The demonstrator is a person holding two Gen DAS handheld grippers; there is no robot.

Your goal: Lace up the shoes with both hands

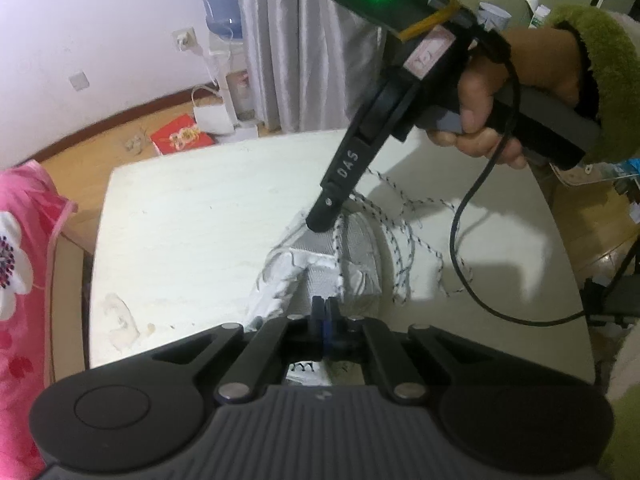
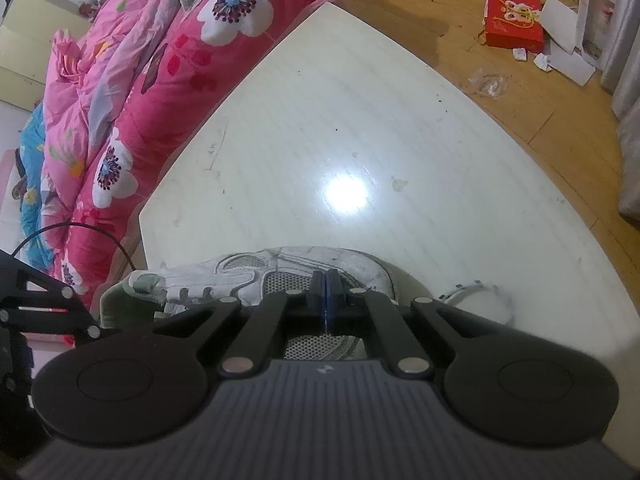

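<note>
A white and grey shoe (image 1: 320, 268) lies on the white table (image 1: 192, 220), its toe mesh showing in the right wrist view (image 2: 244, 274). A white lace with black flecks (image 1: 404, 240) trails loosely to the right of the shoe. My left gripper (image 1: 325, 307) is shut just above the shoe's tongue, with nothing visible between its fingers. My right gripper (image 1: 321, 222), held by a hand with a green cuff, slants down from the upper right and its shut tip touches the shoe's upper, where a lace strand runs. From its own camera the right gripper (image 2: 327, 286) is shut over the shoe.
A pink flowered quilt (image 2: 132, 92) borders the table's left edge. On the wooden floor beyond the table lie a red box (image 2: 514, 16) and a white paper bag (image 2: 564, 24). A black cable (image 1: 460, 248) hangs from the right gripper onto the table.
</note>
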